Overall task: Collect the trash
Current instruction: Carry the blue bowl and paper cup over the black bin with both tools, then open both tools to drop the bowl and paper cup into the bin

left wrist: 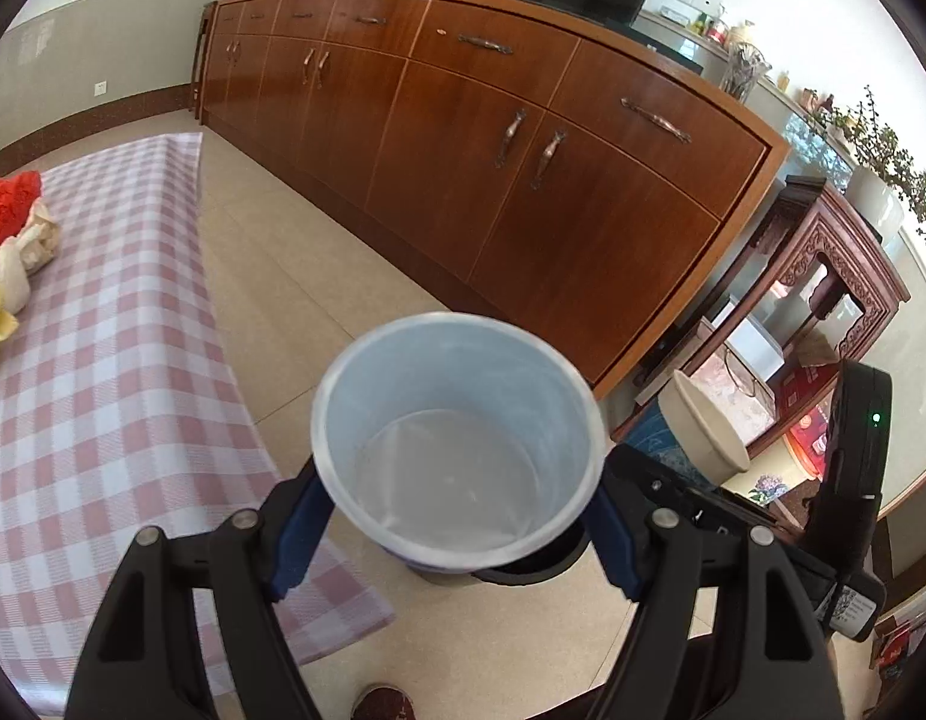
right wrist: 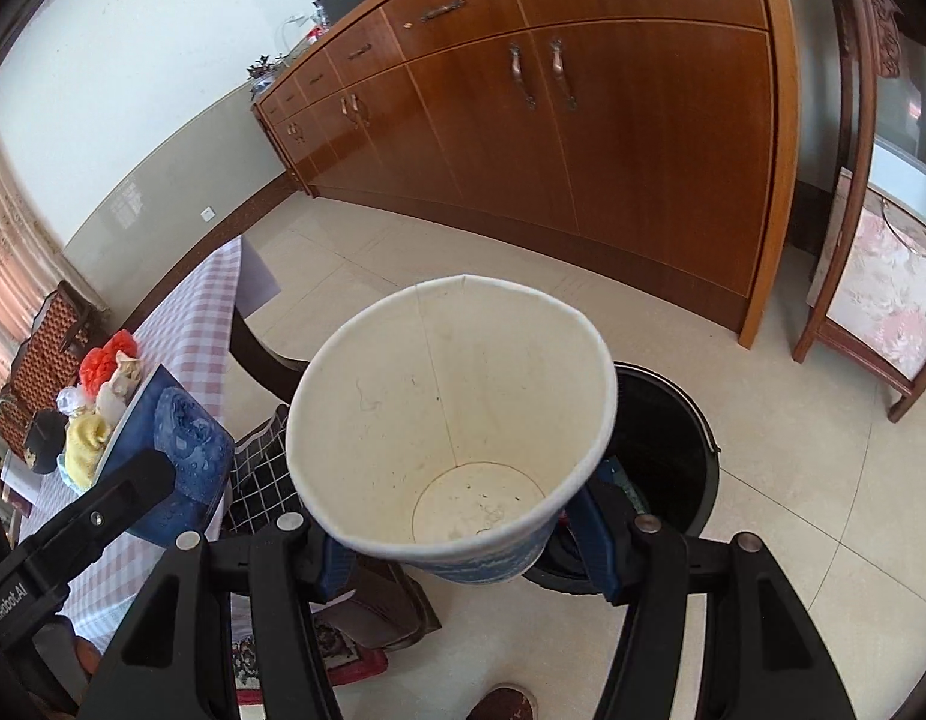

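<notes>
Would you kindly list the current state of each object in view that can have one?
left hand-held gripper: shut on the plastic cup
plastic cup: held, empty, mouth toward the camera
right hand-held gripper: shut on the paper cup
paper cup: held, empty, stained inside, rim squeezed out of round
trash bin: open, on the floor behind the paper cup
cabinet: doors and drawers closed

A long wooden sideboard [left wrist: 475, 138] with bronze handles runs along the far wall. In front of it, across bare tiled floor [left wrist: 294, 276], stands a table under a pink checked tablecloth [left wrist: 102, 312] — on it a red crocheted flower [left wrist: 9, 204]. Off the sideboard's right end, a carved dark-wood stand [left wrist: 823, 276].
</notes>
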Motion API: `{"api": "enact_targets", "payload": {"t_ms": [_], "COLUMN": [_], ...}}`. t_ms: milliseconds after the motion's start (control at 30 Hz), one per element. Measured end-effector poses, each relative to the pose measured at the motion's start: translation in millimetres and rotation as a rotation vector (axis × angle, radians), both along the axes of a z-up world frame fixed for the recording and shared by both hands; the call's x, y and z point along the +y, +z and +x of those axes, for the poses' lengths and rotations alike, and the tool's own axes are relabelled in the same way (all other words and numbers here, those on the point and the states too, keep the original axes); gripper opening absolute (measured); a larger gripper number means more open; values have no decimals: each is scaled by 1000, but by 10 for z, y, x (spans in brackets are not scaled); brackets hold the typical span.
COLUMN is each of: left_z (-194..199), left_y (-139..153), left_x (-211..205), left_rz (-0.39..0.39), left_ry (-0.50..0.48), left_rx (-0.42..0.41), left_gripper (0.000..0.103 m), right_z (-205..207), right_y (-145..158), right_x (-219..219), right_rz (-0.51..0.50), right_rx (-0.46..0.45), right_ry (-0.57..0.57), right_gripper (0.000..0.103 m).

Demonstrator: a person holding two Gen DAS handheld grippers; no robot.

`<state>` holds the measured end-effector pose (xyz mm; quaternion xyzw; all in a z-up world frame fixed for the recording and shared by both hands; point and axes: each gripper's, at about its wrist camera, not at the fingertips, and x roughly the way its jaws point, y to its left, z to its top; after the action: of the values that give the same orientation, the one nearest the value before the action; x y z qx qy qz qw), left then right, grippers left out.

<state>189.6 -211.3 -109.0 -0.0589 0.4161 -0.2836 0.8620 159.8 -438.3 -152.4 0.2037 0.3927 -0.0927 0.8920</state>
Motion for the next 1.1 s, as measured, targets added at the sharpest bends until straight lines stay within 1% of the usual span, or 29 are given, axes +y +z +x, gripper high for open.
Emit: {"api": "enact_targets", "payload": {"t_ms": [167,267,500,600,733,833,933,1000,1033,1100], "left_z": [55,102,227,315,390,430,501,548,555,546], "left_y": [-228,-340,-676,-850,-1034,-1133,-1216,-1267,-1272,-1242], "left_x": [-304,-476,-841,-929,-999,-1017,-1090,-1100,-1101,-1107], "left_rz": [7,14,45,49,62,58,58,49,51,53], "left_ry": [-22,-29,-45,-43,-34,-29,-15,-7,-3,-6], "left_rx": [62,94,156,217,270,307,345,375,376,359], "left_gripper": [77,77,77,77,77,77,81,82,82,82], "right_z": [112,204,483,556,628,669,700,694,673,578], "right_y": [-315,-508,-964,-1124,-1224,-1212,-1217,-1218,-1199,-1093], "right_x": [-330,-574,-961,-1035,-1102,-1117,-1100,-1148,-1177,-1246], "right_rz": [51,106,118,143,168,149,114,106,98,89], "right_rx": [86,137,266,299,319,320,349,354,348,299], "right_ry": [-66,-99,-147,-157,-168,-183,-206,-230,-250,-300], "right_gripper": [63,62,62,62,63,65,81,81,81,81]}}
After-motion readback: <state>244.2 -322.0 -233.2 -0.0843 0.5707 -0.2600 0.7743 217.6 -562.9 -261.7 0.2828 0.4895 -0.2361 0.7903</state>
